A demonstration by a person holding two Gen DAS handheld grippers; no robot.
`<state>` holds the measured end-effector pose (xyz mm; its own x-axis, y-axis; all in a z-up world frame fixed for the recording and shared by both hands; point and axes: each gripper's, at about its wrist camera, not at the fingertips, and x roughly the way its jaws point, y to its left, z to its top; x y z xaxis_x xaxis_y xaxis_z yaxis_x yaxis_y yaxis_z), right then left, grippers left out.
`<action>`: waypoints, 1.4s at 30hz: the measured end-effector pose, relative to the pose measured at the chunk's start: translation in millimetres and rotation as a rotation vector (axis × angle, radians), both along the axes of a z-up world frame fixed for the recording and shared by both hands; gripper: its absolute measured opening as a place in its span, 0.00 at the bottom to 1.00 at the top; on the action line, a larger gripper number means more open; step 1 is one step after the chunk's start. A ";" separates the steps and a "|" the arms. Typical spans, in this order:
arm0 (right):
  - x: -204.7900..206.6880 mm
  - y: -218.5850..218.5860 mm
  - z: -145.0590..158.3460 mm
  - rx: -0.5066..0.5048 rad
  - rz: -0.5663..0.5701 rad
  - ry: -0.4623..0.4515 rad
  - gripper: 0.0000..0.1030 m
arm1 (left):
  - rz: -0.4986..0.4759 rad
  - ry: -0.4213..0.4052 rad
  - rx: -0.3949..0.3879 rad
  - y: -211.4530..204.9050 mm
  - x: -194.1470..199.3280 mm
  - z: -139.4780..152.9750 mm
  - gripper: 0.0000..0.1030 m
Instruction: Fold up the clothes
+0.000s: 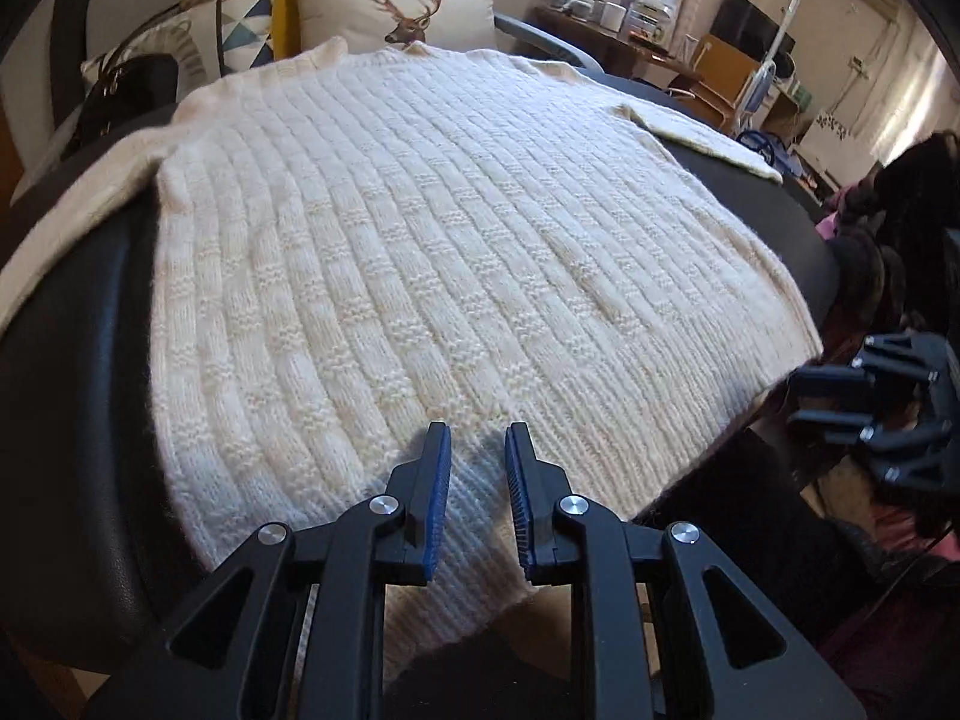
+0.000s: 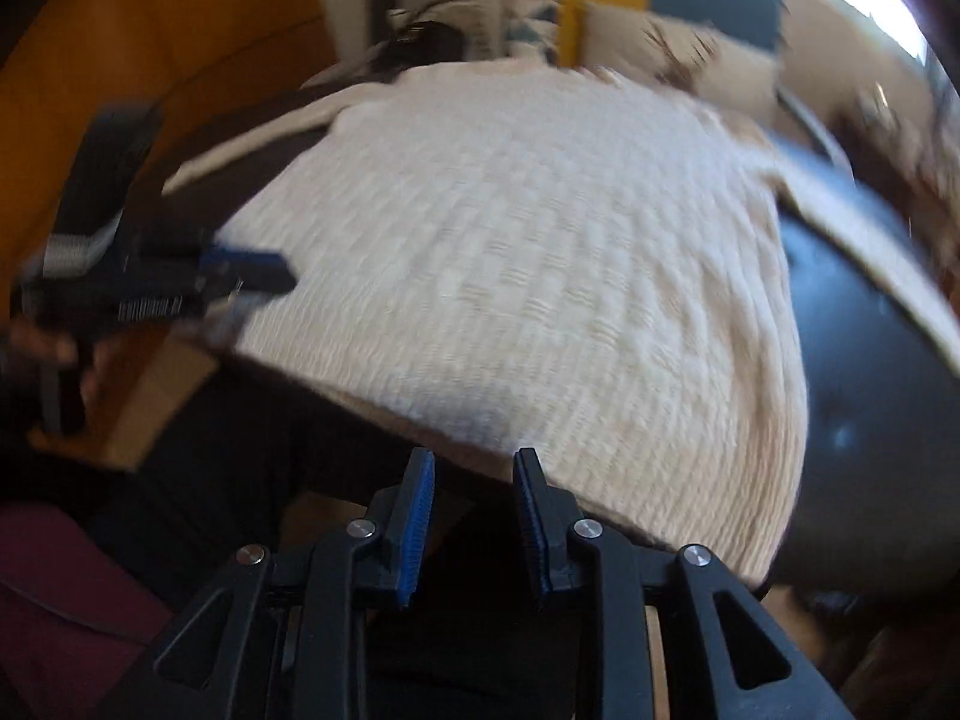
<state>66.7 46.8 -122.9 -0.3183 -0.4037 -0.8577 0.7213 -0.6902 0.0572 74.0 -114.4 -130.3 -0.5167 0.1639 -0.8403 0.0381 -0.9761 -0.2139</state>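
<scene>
Across the dark round table (image 1: 90,420) a cream knitted sweater (image 1: 450,252) lies spread flat, hem nearest, sleeves reaching left and right; no writing can be read anywhere. Over the near hem the left gripper (image 1: 478,450) hovers, blue pads apart, holding nothing. Off the table's near edge, the right gripper (image 2: 474,480) is likewise parted and empty, its view blurred. At the far side stand a deer-print cushion (image 1: 402,12), a patterned cushion (image 1: 240,24) and a black handbag (image 1: 126,96).

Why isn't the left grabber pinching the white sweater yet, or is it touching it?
Cannot tell. In the left wrist view the left gripper hangs over the sweater with open jaws, casting shadows, but no view shows contact or a gap plainly.
</scene>
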 end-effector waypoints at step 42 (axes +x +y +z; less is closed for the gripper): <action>-44.0 47.0 -8.4 -0.132 0.026 -0.213 0.07 | 0.013 0.006 0.018 -13.2 -15.2 20.3 0.23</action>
<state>22.7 93.8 -131.2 -0.1243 -0.5221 -0.8438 0.7008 -0.6482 0.2979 58.8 -127.6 -110.0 -0.5238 0.1718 -0.8343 0.0497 -0.9716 -0.2313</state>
